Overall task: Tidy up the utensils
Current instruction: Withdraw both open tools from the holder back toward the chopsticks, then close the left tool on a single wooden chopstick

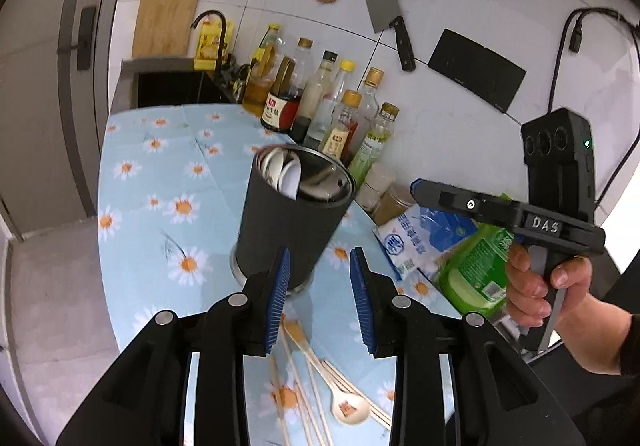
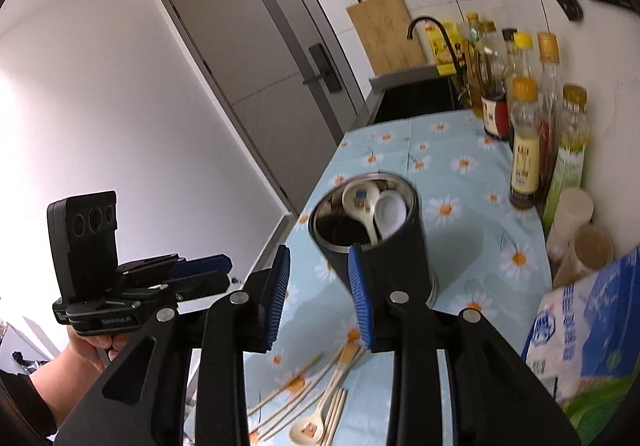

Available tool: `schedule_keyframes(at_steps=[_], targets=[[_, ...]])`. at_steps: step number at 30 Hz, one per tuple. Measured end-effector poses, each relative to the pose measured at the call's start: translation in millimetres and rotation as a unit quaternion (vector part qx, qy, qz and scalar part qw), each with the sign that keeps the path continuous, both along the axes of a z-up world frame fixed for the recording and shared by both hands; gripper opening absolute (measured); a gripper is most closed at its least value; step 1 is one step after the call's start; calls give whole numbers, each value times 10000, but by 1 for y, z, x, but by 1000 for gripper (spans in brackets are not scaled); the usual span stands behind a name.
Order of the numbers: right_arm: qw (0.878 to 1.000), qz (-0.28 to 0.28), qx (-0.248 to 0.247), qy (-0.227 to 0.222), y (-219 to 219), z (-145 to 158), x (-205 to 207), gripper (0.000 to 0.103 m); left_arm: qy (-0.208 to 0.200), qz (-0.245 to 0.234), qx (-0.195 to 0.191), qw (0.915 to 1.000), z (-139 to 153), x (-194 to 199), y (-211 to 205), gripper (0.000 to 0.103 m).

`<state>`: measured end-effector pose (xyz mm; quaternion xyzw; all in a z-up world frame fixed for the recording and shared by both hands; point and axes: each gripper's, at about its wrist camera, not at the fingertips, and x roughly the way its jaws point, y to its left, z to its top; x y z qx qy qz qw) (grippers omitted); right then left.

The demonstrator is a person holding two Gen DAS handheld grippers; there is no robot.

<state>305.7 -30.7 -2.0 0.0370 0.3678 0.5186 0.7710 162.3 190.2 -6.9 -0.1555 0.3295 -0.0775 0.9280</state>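
Observation:
A dark round utensil holder [image 1: 288,222] stands on the daisy-print tablecloth [image 1: 160,174] with white spoons [image 1: 286,172] inside. My left gripper [image 1: 320,298] hovers just in front of it, open, with nothing between its blue pads. Below it lie loose wooden chopsticks [image 1: 304,362] and a pale spoon [image 1: 350,410]. My right gripper [image 1: 416,188] is at the right, held by a hand [image 1: 532,286]. In the right wrist view the right gripper [image 2: 320,298] is open and empty before the holder [image 2: 384,246], with the chopsticks [image 2: 296,386] and spoon [image 2: 308,428] beneath it and the left gripper [image 2: 224,262] to the left.
Sauce and oil bottles [image 1: 320,102] line the tiled wall behind the holder. A blue-white bag [image 1: 420,242] and a green bottle [image 1: 476,270] lie at the right. A sink with a black tap [image 1: 172,86] and a cutting board [image 1: 168,18] are at the far end. A cleaver [image 1: 384,6] hangs on the wall.

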Motion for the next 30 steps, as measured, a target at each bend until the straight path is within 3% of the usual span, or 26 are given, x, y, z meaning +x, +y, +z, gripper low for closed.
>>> schedule_keyframes(at_steps=[5, 9, 16, 23, 30], targets=[[9994, 56, -201, 291, -5, -15, -12, 37, 396, 40, 4, 9992, -23, -16, 1, 34], [9967, 86, -95, 797, -14, -30, -13, 37, 838, 116, 49, 9964, -47, -23, 3, 34], [9947, 137, -206, 1002, -23, -45, -19, 38, 1452, -18, 158, 9893, -75, -25, -5, 34], [9904, 69, -442, 1309, -36, -74, -21, 42, 2180, 42, 477, 9748, -108, -24, -15, 34], [9838, 122, -609, 1683, -56, -99, -28, 42, 2970, 71, 799, 9515, -134, -13, -29, 34]])
